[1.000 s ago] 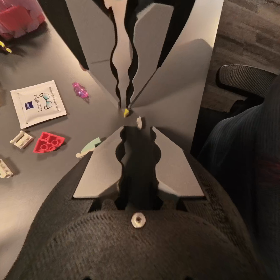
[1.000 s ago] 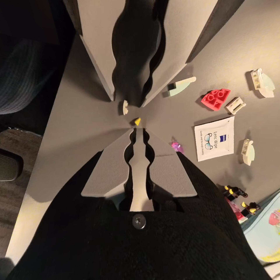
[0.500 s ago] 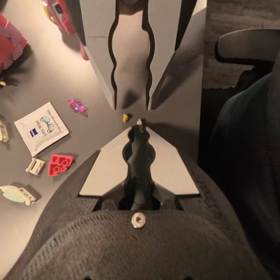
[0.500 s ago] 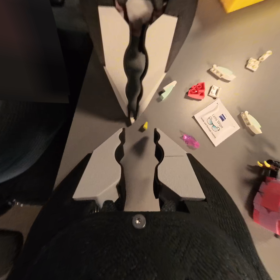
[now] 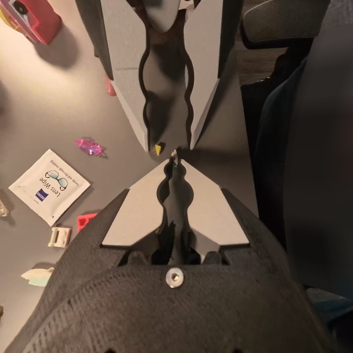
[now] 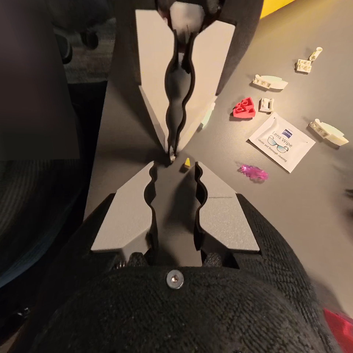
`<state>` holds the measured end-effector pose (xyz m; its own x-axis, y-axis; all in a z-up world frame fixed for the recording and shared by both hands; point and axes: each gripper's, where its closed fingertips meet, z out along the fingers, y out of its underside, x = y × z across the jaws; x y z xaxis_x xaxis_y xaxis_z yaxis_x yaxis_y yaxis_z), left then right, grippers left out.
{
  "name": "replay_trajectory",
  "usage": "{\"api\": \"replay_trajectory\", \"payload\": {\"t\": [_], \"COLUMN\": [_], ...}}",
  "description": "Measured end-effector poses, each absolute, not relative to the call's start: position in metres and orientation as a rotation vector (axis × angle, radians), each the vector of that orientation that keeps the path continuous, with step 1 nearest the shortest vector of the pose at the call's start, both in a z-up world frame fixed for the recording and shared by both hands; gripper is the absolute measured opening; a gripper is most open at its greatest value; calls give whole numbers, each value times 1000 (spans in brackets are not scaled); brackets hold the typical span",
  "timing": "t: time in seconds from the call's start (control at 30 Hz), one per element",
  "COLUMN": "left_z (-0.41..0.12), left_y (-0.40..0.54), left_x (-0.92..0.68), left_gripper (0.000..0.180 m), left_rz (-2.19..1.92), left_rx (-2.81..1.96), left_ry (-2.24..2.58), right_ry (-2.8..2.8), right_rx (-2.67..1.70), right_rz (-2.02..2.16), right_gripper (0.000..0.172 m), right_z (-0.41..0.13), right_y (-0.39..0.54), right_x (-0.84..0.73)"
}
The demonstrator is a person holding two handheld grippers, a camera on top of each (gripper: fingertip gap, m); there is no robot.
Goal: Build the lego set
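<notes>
This looks like an office or a work room. A grey desk has small toy bricks on it: a red brick, white bricks, a pink see-through piece and a tiny yellow piece. A white wipe packet lies among the bricks. Past the desk's edge stands a black office chair with an armrest. Under it is a grey, wood-look floor. The chair's wheels show in the right wrist view.

Both grippers: black textured 3D-printed bodies, grey wedge fingers w/ wavy inner edges, silver screw.
</notes>
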<state>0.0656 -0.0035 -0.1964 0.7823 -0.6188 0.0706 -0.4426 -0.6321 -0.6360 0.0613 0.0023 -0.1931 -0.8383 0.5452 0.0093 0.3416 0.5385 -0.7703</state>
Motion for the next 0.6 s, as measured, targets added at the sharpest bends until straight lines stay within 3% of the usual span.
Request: {"api": "replay_trajectory", "payload": {"t": [0.6], "left_z": [-196], "left_y": [4], "left_x": [57], "left_gripper": [5], "left_rz": [-395], "left_rx": [-2373], "left_ry": [895], "right_ry": [-2499], "right_rx": [-776], "right_rz": [1184], "right_gripper": [27], "right_z": [-193], "right_y": [3], "right_x": [60]}}
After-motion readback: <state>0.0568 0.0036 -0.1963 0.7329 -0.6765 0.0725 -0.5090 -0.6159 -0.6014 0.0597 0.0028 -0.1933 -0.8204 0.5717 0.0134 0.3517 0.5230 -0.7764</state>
